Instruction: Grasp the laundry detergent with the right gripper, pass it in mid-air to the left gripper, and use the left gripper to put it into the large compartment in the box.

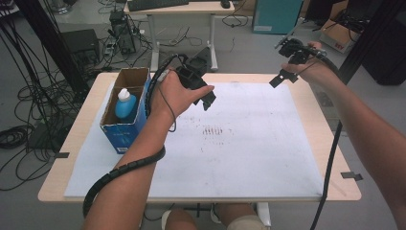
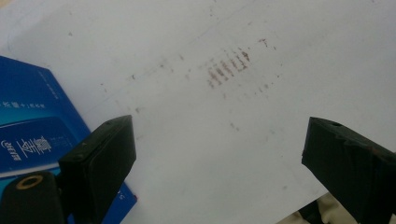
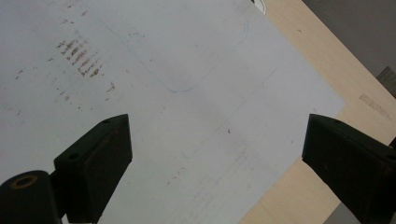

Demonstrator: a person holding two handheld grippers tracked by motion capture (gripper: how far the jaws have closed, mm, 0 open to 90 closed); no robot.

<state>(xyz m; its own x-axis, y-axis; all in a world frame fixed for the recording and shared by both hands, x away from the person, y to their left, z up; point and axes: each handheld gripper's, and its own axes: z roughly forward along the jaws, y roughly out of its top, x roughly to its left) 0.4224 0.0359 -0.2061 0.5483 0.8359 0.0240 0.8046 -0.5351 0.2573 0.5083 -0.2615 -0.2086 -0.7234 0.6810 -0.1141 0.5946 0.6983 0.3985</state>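
1. Left gripper (image 1: 207, 99) hangs with jaws wide apart, empty, just beside the blue box (image 1: 125, 103).
2. The box holds a blue bottle (image 1: 125, 104); its white print is unreadable.
3. Right gripper (image 1: 280, 78), raised over the table's (image 1: 335, 158) far right, gapes empty.

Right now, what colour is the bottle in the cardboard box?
Blue bottle with a white cap, clearest in the high view.

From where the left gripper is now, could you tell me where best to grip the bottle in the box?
Probably the white cap, from straight above: the bottle stands upright inside the open-topped box, whose walls hide its sides. The left gripper is open beside the box.
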